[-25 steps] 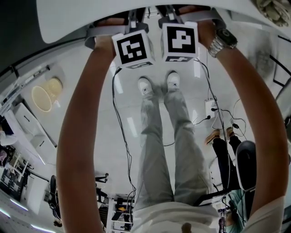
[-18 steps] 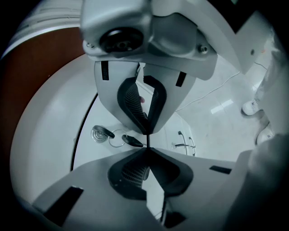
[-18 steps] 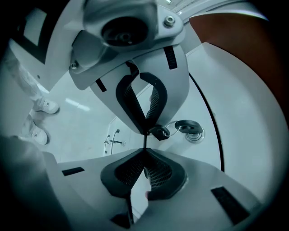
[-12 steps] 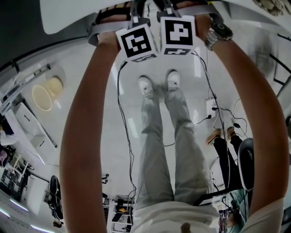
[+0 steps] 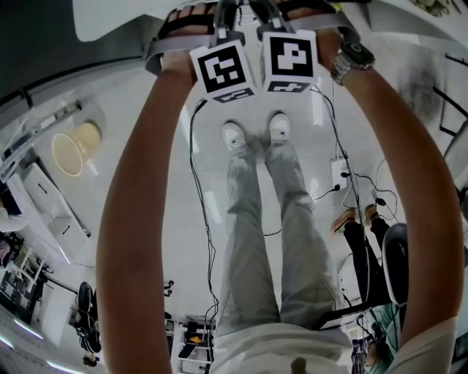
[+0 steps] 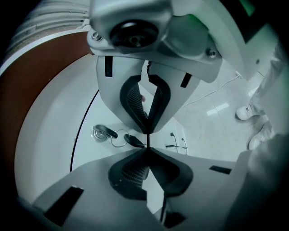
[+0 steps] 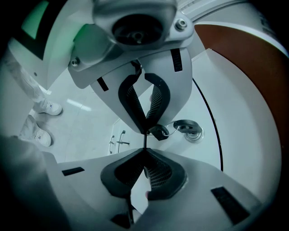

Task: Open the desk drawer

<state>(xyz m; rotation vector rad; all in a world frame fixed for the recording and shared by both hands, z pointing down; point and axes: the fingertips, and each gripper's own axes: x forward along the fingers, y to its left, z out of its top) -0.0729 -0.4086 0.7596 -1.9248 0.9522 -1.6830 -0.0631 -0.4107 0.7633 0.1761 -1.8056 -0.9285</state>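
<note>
In the head view both hands reach under the white desk top [image 5: 117, 22]. The left marker cube [image 5: 223, 69] and right marker cube [image 5: 290, 58] sit side by side, and the jaws are hidden. My left gripper [image 6: 146, 145] is shut, its tips against the glossy white drawer front [image 6: 88, 151], which mirrors it. A lock [image 6: 101, 132] with a key in it and a spare key [image 6: 133, 140] on a ring lie just left of the tips. My right gripper [image 7: 145, 146] is also shut against the drawer front [image 7: 205, 113], with its lock [image 7: 189, 128] and hanging key [image 7: 159, 132] just right of the tips.
A brown panel [image 6: 36, 81] borders the drawer front. My own shoes [image 5: 252, 135] stand below the desk. Cables [image 5: 201, 212] and a power strip [image 5: 338, 174] lie on the floor, with a cream bin [image 5: 69, 153] left and a chair [image 5: 398, 263] right.
In the head view both marker cubes sit slightly higher, closer under the desk edge. Otherwise the hands have barely moved.
</note>
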